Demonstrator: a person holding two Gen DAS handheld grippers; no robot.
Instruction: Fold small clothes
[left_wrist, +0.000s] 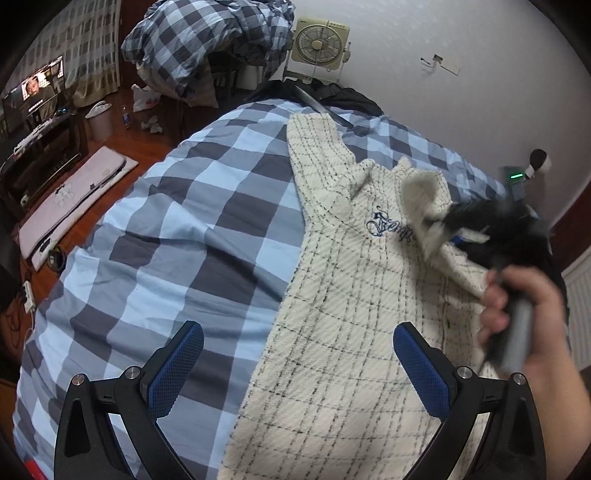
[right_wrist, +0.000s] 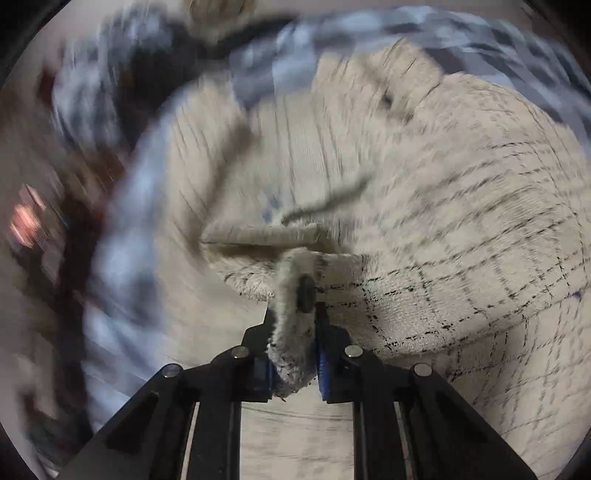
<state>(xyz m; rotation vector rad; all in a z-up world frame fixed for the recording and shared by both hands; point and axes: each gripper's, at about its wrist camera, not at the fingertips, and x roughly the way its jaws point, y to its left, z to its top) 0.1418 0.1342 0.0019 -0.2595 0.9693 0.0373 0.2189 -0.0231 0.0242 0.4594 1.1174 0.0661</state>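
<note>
A cream checked garment with a dark blue embroidered logo lies spread on a blue checked bedcover. My left gripper is open and empty, hovering over the garment's near left edge. My right gripper is shut on a fold of the cream garment next to a dark button. In the left wrist view the right gripper shows blurred at the garment's right collar side, lifting that edge, with the person's hand behind it.
A bundled blue checked quilt and a box fan stand beyond the bed's far end. A screen, a bin and a floor mat are at the left on the wooden floor. A white wall runs along the right.
</note>
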